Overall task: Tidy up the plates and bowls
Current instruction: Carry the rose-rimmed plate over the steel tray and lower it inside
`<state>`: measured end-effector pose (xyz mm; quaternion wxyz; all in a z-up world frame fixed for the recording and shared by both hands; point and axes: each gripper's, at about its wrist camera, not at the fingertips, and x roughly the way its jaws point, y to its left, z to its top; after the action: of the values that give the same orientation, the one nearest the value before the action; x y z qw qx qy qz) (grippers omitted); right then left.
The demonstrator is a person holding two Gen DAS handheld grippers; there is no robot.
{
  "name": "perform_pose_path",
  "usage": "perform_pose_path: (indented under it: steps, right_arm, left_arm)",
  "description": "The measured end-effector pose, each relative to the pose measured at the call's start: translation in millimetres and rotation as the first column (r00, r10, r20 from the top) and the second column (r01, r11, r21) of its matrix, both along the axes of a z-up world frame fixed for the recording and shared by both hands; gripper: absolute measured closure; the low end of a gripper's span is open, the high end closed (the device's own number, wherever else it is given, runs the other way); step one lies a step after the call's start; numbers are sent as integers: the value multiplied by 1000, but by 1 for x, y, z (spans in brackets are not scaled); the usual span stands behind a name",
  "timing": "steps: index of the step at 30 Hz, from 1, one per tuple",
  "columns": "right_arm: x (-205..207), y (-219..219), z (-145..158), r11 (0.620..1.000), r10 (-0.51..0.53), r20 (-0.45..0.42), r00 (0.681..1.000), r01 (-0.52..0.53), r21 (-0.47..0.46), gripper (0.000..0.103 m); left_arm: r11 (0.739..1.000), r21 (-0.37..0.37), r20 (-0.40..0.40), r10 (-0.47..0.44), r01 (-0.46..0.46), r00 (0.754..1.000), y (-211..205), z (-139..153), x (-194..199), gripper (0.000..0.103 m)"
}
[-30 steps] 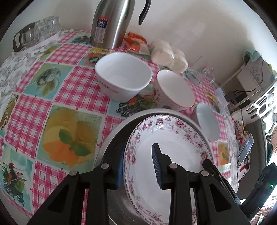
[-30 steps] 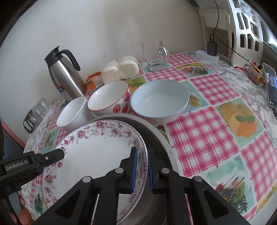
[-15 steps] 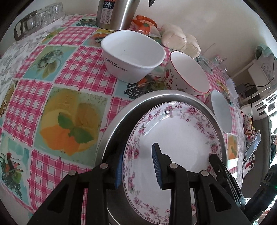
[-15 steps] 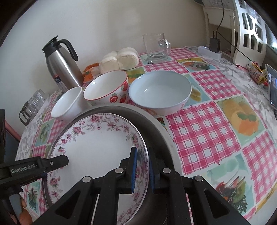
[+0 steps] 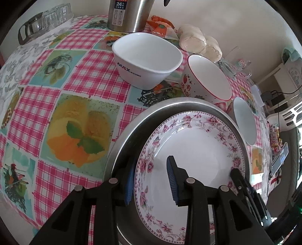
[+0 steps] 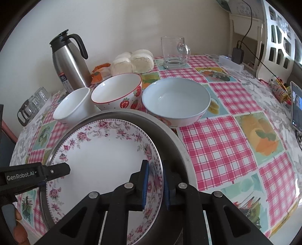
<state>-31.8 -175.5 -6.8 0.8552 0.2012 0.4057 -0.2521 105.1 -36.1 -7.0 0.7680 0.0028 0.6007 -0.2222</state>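
Observation:
A floral-rimmed white plate [image 5: 196,156] [image 6: 102,154] lies inside a steel basin [image 5: 166,107] [image 6: 169,139] at the table's near edge. My right gripper [image 6: 155,181] is shut on the plate's right rim. My left gripper [image 5: 151,179] is open, its jaws standing either side of the plate's left rim. Behind the basin stand a squarish white bowl [image 5: 147,58] [image 6: 72,106], a strawberry bowl [image 5: 207,81] [image 6: 118,91] and a wide pale bowl [image 5: 244,120] [image 6: 176,100].
A steel thermos [image 6: 68,60] [image 5: 130,15], wrapped buns [image 6: 132,62], a glass mug [image 6: 174,51] and a glass pot with cups [image 5: 41,22] stand at the back. A phone [image 6: 296,105] leans at the right. The checked tablecloth [image 6: 217,143] covers the table.
Both grippers and the plate have come lower into the basin. The plate has tipped from tilted to nearly flat. The right gripper stays shut on the rim and the left stays open.

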Motion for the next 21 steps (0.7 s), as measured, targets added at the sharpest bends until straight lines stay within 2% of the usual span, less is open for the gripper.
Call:
perform_pose_path:
  steps: [11,12,13,15,17,18,19,21]
  right_arm:
    - [-5,0,16,998,4,37,999,-2,-59,86]
    - [-6,0,16,998,4,39,999,-2,-62,84]
    - [-6,0,17,998,4,41,999,-1,-66,76]
    - [-7,0,18,998,13,52,999,-10,-68,71]
    - [-8,2,20,996,23,60,998,-18,-84,60]
    - [-7,3,21,995,21,58,998,-15,-98,49]
    - [-8,4,23,994,17,59,998,-10,-112,45]
    - [-8,4,24,993,13,68,998,-5,-119,44]
  left_arm:
    - [1000,5,100,11,-11,995,-1,26,-5,67]
    - [1000,7,106,13,-14,994,-1,27,-6,63]
    - [1000,11,112,15,-16,994,-1,29,-6,57]
    - [999,23,126,19,-22,992,-2,29,-6,50]
    - [999,42,140,17,-23,990,-4,30,-7,47]
    - [999,50,146,13,-21,989,-4,31,-8,46]
    - [998,53,149,10,-18,989,-5,32,-9,46]
    - [998,62,155,7,-17,988,-6,31,-9,43]
